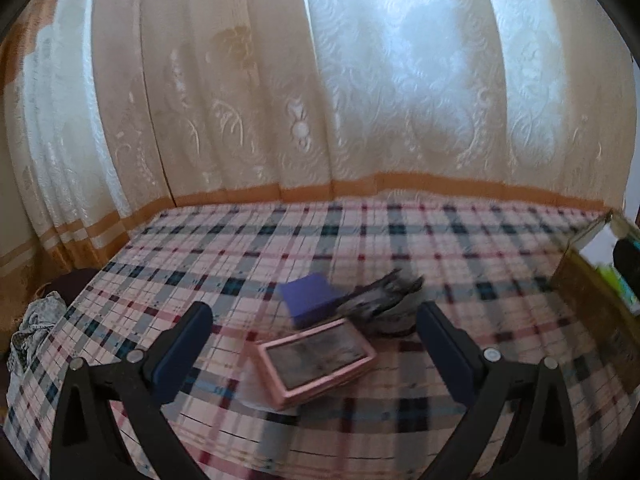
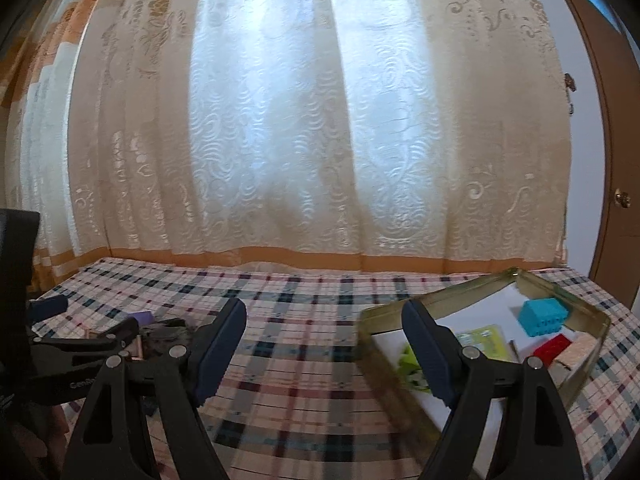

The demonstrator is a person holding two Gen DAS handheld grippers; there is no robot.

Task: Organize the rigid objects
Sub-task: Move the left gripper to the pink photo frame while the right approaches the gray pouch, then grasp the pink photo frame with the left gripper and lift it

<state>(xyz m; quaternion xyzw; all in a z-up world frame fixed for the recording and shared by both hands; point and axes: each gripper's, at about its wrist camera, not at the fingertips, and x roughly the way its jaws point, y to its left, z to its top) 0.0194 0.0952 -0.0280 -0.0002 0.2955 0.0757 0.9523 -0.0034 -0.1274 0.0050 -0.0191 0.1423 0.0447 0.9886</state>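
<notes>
A pink-framed flat case lies on the plaid cloth, just ahead of my left gripper. That gripper stands open and holds nothing. Behind the case sit a purple block and a dark grey bundle, both blurred. My right gripper is open too, empty, over bare cloth. Its right finger overlaps the near corner of an open box with gold-green walls. The box holds a teal block, a red block and a green card. The left gripper shows at the left of the right wrist view.
The plaid-covered table runs back to a cream curtain with an orange band. A crumpled cloth lies off the table's left edge. A brown door with a knob stands at far right. The box's edge shows at the right.
</notes>
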